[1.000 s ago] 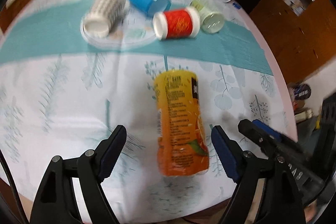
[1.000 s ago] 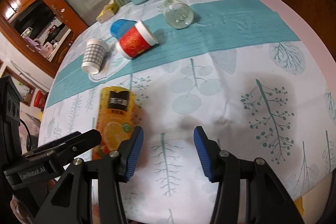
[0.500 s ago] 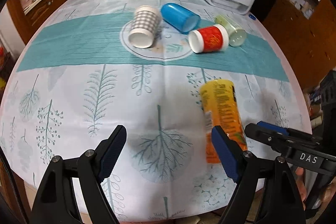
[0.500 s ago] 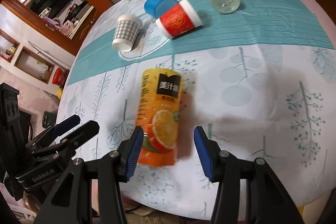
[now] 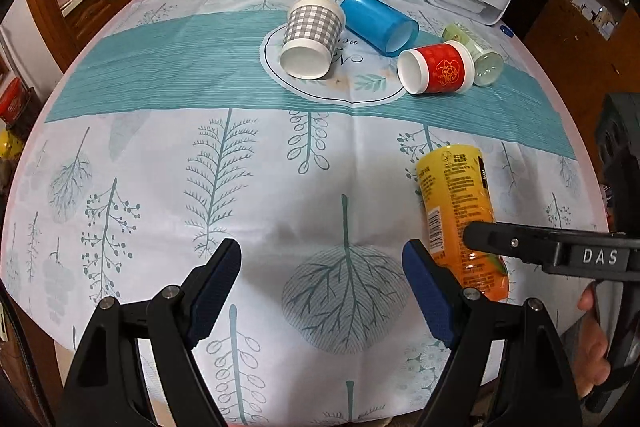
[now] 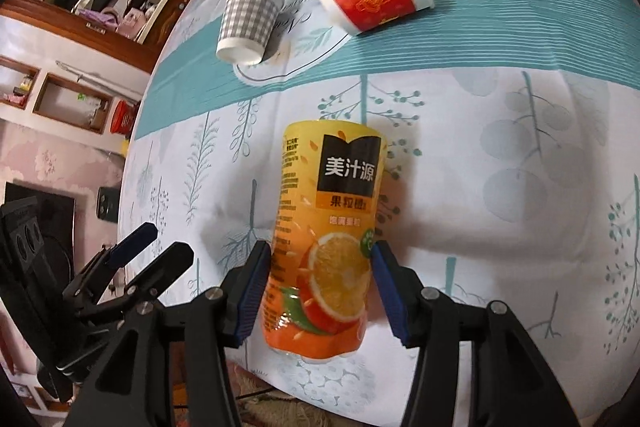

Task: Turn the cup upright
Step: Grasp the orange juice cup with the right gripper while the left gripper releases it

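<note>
Blue-padded right tongs [image 6: 322,287] straddle the lying orange juice cup [image 6: 326,239], pads at its sides, contact unclear. Left tongs [image 5: 322,287] gape wide over bare tablecloth [image 5: 200,155]. Farther off lie checked [image 5: 310,37], blue [image 5: 378,23] and red [image 5: 438,69] cups.

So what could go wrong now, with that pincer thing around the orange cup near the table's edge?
The right hand-held gripper straddles the orange cup, which lies on its side, and its pads look only just at the glossy wrapper, so the cup could slip or roll as it is tipped up. It also lies close to the table edge, so a slip might send it off. The left hand-held gripper sits open right beside it and might get bumped.
</note>
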Demonstrator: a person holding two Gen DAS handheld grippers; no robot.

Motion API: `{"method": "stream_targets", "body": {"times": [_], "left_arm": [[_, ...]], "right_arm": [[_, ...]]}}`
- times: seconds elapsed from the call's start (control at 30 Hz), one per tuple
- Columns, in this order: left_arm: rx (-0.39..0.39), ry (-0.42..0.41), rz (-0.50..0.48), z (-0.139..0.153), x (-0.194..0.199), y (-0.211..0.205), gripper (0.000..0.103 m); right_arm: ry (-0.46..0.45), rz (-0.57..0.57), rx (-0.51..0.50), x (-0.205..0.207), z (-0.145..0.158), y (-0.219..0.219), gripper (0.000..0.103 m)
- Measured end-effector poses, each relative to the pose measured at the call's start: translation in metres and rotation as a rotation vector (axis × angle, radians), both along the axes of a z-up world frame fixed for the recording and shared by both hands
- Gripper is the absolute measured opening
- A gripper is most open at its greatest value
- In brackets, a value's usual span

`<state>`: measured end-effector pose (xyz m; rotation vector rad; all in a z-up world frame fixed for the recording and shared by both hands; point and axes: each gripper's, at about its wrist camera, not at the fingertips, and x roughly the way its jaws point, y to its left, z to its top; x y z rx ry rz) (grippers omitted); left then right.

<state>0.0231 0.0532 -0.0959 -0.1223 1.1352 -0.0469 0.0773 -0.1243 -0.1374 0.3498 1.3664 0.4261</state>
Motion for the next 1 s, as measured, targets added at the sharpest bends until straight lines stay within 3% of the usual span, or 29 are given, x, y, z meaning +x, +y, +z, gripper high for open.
{"method": "stream_targets", "body": {"times": [0.37,0.73,0.9,1.0], "left_arm": [[-0.021,0.022,-0.015,-0.005,0.004,-0.002,0.082],[-0.030,0.036,-0.022,-0.008,0.003,-0.002,0.082],[-0.034,0.035,-0.011,-0.008,0.002,0.001,0.082],[-0.037,0.030,-0.004,-0.008,0.002,0.002,0.082]], "right_arm": [[0.126,0.054,0.070,0.022,-0.015,0.006,0.058],[0.145,0.056,0.095,0.027,-0.022,0.013,0.059],[0.049,0.068,0.068,0.019,-0.008,0.010,0.056],[-0.087,0.045,0.044,0.010,0.009,0.007,0.056]]}}
